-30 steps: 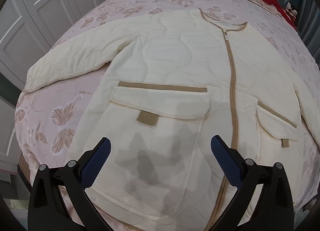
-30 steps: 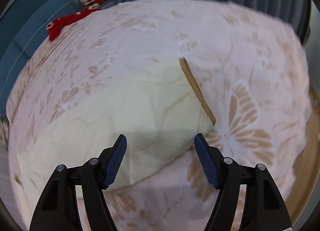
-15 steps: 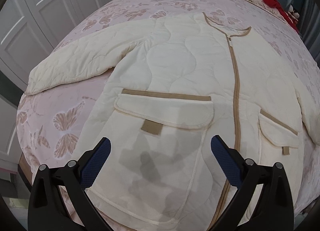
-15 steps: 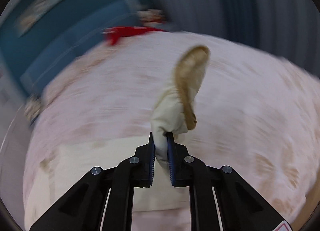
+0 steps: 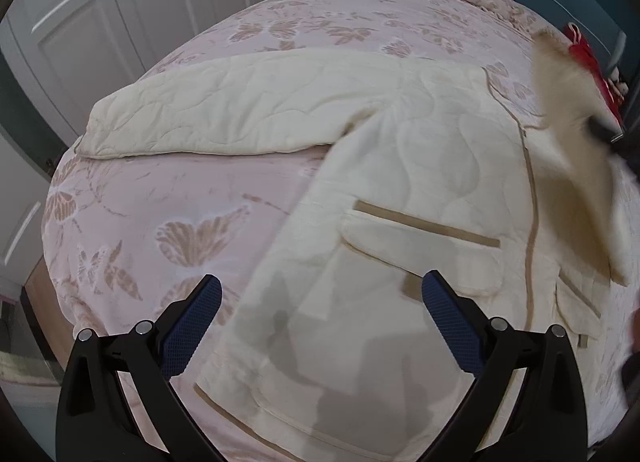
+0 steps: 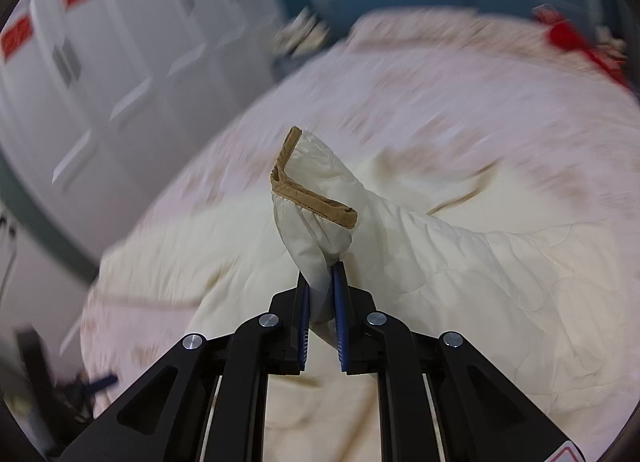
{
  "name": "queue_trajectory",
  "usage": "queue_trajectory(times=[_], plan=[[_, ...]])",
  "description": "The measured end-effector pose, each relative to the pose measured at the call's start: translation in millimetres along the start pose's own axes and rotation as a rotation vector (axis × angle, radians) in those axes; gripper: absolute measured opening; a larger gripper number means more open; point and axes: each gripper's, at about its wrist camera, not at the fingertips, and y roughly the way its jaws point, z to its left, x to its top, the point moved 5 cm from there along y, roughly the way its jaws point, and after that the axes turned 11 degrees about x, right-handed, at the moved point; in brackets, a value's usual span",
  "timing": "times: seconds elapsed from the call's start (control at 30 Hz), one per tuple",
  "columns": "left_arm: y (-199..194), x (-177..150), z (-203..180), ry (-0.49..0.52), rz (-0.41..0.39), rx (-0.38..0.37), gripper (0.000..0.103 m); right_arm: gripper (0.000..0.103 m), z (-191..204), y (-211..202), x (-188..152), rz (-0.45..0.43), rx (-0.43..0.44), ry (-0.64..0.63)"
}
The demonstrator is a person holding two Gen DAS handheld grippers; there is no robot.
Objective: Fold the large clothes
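Raised sleeve (image 5: 576, 150) hides the red item (image 5: 592, 66).

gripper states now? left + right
Left gripper: open, holding nothing, above the jacket.
Right gripper: shut on the sleeve cuff.

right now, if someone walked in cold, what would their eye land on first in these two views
The right gripper, shut on the tan-trimmed cuff of a cream quilted jacket, holds that sleeve up above the garment. The jacket lies front up across a pink butterfly-print bed, its other sleeve stretched out flat. The left gripper hangs open above the hem, holding nothing.
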Motion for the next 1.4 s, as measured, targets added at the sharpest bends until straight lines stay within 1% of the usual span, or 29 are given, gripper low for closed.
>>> queue_trajectory(times=[0.07, 0.1, 0.13, 0.17, 0.2, 0.27, 0.3, 0.37, 0.4, 0.5, 0.6, 0.63, 0.67, 0.7, 0.73, 0.77, 0.8, 0.83, 0.9, 1.0, 1.03, 1.07, 1.1, 1.13, 1.2, 1.23, 1.3, 1.37, 1.4], plan=[[7.2, 5.4, 7.0, -0.028, 0.018, -0.044, 0.098, 0.026, 4.3, 39.1, -12.5, 0.083, -0.022, -0.030], [11.1, 7.8, 8.4, -0.042, 0.035, -0.076, 0.098, 0.026, 10.2, 55.8, -22.4, 0.130, -0.027, -0.045], [15.9, 11.2, 9.4, -0.066, 0.057, -0.125, 0.098, 0.026, 16.3, 58.4, -27.8, 0.143, -0.017, -0.042], [18.3, 13.1, 8.9, -0.082, 0.069, -0.160, 0.098, 0.029, 21.4, 55.9, -34.4, 0.139, 0.004, -0.031], [22.2, 15.8, 6.4, -0.108, 0.088, -0.217, 0.098, 0.033, 21.7, 42.6, -37.7, 0.114, 0.033, -0.008], [30.1, 20.7, -3.4, -0.152, 0.121, -0.292, 0.098, 0.053, 11.9, 5.0, -40.4, 0.025, 0.035, 0.039], [34.9, 23.7, -11.3, -0.169, 0.134, -0.333, 0.098, 0.054, 9.4, -4.9, -47.9, -0.009, 0.022, 0.066], [44.9, 27.6, -30.2, -0.190, 0.170, -0.376, 0.098, 0.055, -17.7, -43.5, -65.4, -0.059, -0.012, 0.165], [50.6, 29.5, -44.4, -0.205, 0.193, -0.419, 0.098, 0.055, -31.3, -54.6, -72.7, -0.069, -0.030, 0.208], [68.8, 34.0, -81.9, -0.225, 0.243, -0.460, 0.098, 0.055, -83.5, -90.6, -106.8, -0.096, -0.118, 0.362], [78.1, 39.3, -105.3, -0.203, 0.231, -0.423, 0.092, 0.055, -127.0, -114.4, -131.1, -0.117, -0.173, 0.481], [78.6, 41.9, -113.0, -0.185, 0.218, -0.401, 0.080, 0.055, -136.9, -116.1, -138.0, -0.128, -0.181, 0.511], [79.2, 44.6, -117.2, -0.168, 0.215, -0.398, 0.062, 0.055, -152.7, -120.5, -141.9, -0.151, -0.174, 0.560], [79.5, 46.6, -122.8, -0.147, 0.219, -0.400, 0.052, 0.055, -162.6, -123.2, -148.2, -0.171, -0.163, 0.600], [80.3, 48.2, -124.9, -0.133, 0.226, -0.394, 0.038, 0.055, -176.6, -124.2, -149.9, -0.197, -0.141, 0.652], [79.5, 51.7, -126.6, -0.122, 0.221, -0.376, 0.027, 0.055, -190.9, -125.2, -151.6, -0.224, -0.116, 0.702], [76.8, 54.7, -125.5, -0.118, 0.208, -0.375, 0.020, 0.055, -199.8, -127.0, -155.1, -0.246, -0.101, 0.734], [72.9, 59.7, -124.6, -0.107, 0.189, -0.376, 0.010, 0.055, -210.4, -123.2, -153.1, -0.270, -0.088, 0.766], [65.2, 72.8, -121.7, -0.097, 0.151, -0.379, 0.008, 0.056, -231.5, -122.4, -146.0, -0.330, -0.068, 0.820], [47.8, 100.1, -120.5, -0.057, 0.057, -0.359, 0.006, 0.056, -260.6, -120.0, -130.6, -0.399, -0.063, 0.871], [41.1, 110.3, -120.8, -0.041, 0.021, -0.348, 0.006, 0.049, -265.8, -117.6, -127.2, -0.396, -0.075, 0.877], [36.4, 116.9, -119.1, -0.030, -0.005, -0.342, 0.006, 0.028, -272.6, -112.2, -120.0, -0.385, -0.086, 0.871], [30.5, 125.2, -118.6, -0.019, -0.019, -0.330, 0.006, 0.014, -274.7, -108.6, -115.7, -0.370, -0.091, 0.867], [23.8, 133.2, -116.8, -0.011, -0.053, -0.324, 0.005, 0.008, -276.0, -108.8, -110.6, -0.360, -0.091, 0.861], [8.4, 150.4, -111.0, -0.001, -0.132, -0.315, 0.005, 0.007, -264.9, -123.5, -94.7, -0.412, -0.071, 0.784], [4.7, 154.7, -108.3, 0.004, -0.155, -0.308, 0.006, 0.007, -253.5, -132.3, -84.7, -0.431, -0.098, 0.715], [10.8, 154.1, -107.3, 0.044, -0.198, -0.252, 0.006, 0.007, -235.5, -142.8, -75.3, -0.448, -0.151, 0.602], [33.5, 140.4, -108.3, 0.085, -0.168, -0.198, 0.006, 0.006, -232.0, -131.1, -73.5, -0.384, -0.247, 0.523], [53.0, 128.7, -112.6, 0.106, -0.127, -0.170, 0.006, 0.006, -238.1, -115.7, -77.8, -0.312, -0.303, 0.511]])
